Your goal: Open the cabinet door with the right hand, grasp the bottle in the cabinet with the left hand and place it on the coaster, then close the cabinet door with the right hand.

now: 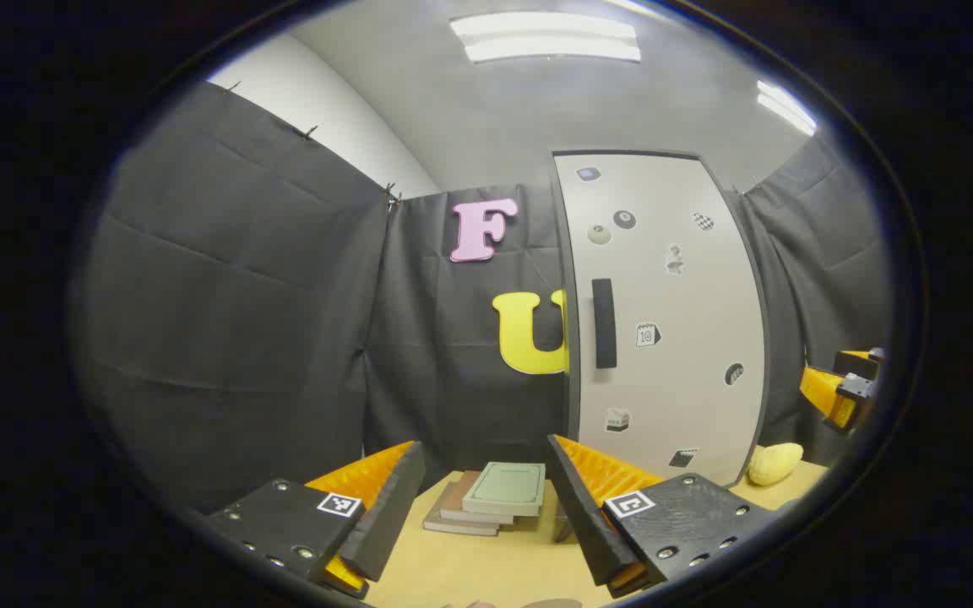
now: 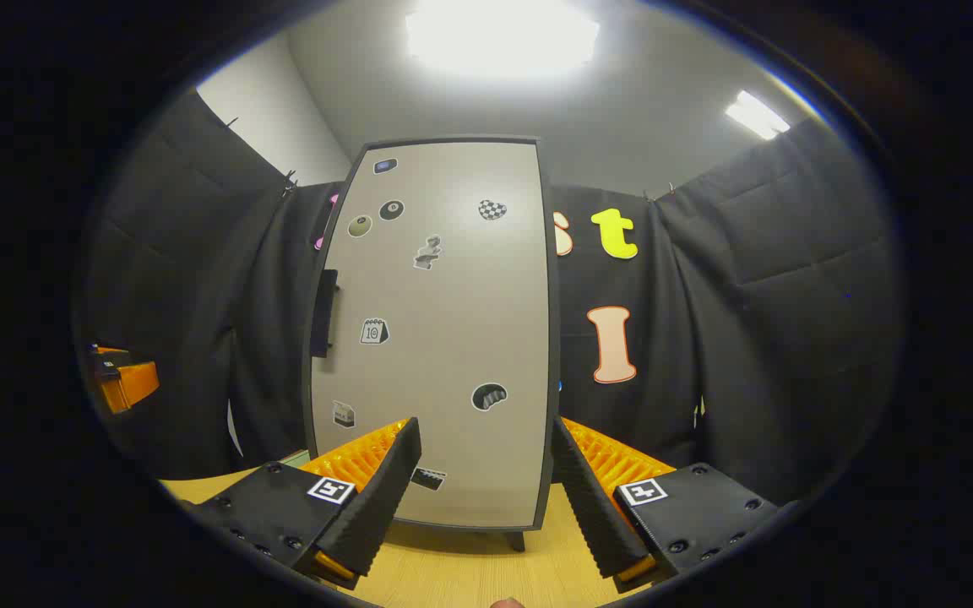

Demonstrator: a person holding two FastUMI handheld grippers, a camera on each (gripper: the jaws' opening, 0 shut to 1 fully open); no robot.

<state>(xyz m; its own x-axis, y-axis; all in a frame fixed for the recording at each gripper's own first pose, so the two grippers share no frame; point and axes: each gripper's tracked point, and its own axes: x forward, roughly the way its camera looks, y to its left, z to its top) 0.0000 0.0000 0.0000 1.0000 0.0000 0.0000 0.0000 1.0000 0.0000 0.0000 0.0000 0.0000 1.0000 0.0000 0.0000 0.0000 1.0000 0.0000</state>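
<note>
Straight ahead, cabinet door [image 2: 440, 338] stands closed beyond the spread right tongs [image 2: 486, 498].

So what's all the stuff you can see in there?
cabinet: one, pale grey, standing on the table, door closed
door handle: one, black, on the door's left edge
stickers: several, mostly black and white, scattered on the door
books: a small stack, green one on top, left of the cabinet
yellow lumpy object: one, right of the cabinet
table: one, light wood
left gripper: open
right gripper: open, facing the door
</note>
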